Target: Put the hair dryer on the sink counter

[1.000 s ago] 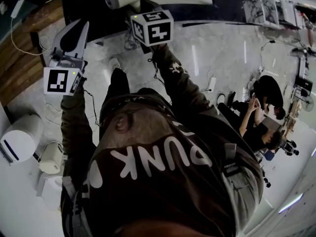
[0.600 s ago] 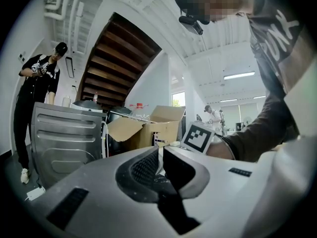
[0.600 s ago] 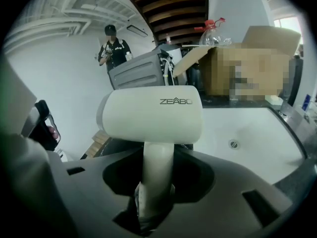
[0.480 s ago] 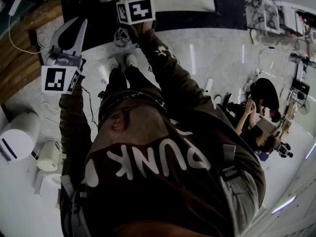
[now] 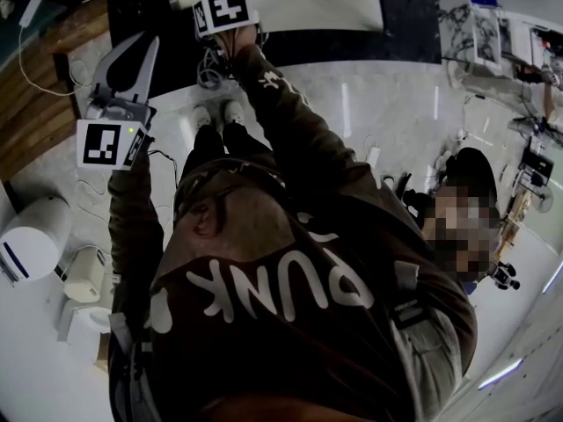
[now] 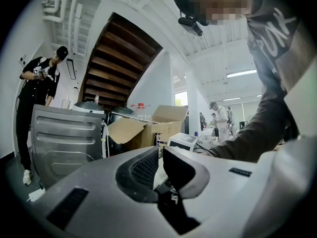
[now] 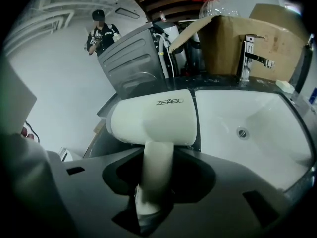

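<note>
Right gripper (image 7: 157, 168), clamped on hair dryer (image 7: 153, 117) handle, holds it over sink counter (image 5: 406, 16) at 12 o'clock; next: lower & release; left gripper (image 6: 159, 168) closed, empty.

One hair dryer (image 7: 153, 120), one sink (image 7: 270, 108), one tap (image 7: 247, 56), one cardboard box (image 7: 233, 38); two hand-held grippers: left hand-held gripper (image 6: 161, 155), right hand-held gripper (image 7: 158, 157).

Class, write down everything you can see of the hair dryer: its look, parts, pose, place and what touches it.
The hair dryer is cream-white, smooth plastic by its look, with grey lettering on its barrel and a dark rim at one end. The barrel lies level; the handle runs into the right hand-held gripper, whose jaws clamp it. It hangs by the white sink, over the dark counter; whether it touches the counter is unclear.
</note>
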The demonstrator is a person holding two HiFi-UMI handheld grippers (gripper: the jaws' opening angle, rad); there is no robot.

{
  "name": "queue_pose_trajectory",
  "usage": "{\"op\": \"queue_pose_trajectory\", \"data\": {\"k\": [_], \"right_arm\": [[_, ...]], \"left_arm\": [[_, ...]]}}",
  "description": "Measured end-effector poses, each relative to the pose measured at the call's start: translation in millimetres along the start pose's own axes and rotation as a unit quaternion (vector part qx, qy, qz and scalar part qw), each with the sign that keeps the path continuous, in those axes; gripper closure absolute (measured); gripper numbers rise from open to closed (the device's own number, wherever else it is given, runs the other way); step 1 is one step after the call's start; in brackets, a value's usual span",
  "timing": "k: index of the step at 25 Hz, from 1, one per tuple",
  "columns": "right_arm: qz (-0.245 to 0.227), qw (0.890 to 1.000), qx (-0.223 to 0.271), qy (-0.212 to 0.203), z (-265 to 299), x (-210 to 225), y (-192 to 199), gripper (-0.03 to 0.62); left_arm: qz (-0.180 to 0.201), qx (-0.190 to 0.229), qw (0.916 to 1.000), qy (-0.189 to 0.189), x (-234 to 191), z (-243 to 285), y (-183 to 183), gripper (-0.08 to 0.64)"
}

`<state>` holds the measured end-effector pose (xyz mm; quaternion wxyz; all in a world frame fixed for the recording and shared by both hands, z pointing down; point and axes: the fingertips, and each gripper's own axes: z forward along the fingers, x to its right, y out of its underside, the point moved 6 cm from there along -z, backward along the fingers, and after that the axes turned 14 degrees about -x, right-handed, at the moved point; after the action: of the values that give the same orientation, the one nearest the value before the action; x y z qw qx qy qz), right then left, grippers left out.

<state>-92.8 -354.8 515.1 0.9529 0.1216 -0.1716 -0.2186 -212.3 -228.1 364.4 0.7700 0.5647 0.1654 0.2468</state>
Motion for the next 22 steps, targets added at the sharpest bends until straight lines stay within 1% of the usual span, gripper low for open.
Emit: {"op": "queue_pose_trajectory", "data": {"k": [7,11,13,14,17,22], "right_arm": [[0.006,1.000,-0.012,-0.004,7,0,-4,0.419],[0.009,1.000,-0.017,-0.007,8,0,-3,0.386],[0.007,1.000,-0.015,-0.011,6,-2,-3,0.352],[0.006,1.000,-0.014,-0.016,5,-3,-3,0.325],[0.005,1.000,-0.009,-0.027,-2,-5,-3,0.291],[0.001,0.999,0.022,-0.040,-29,-6,-4,0.256]], "left_arm": [[0.001,-0.005,1.0000,-0.004,-2,0,1,0.529],[0.001,-0.005,1.0000,-0.005,-4,0,1,0.531],[0.002,-0.005,1.0000,-0.005,-4,1,0,0.529],[0.003,-0.005,1.0000,-0.004,-4,1,0,0.529],[0.006,-0.004,1.0000,-0.002,-3,1,-1,0.529],[0.008,-0.001,1.0000,0.001,0,3,-6,0.529]]}}
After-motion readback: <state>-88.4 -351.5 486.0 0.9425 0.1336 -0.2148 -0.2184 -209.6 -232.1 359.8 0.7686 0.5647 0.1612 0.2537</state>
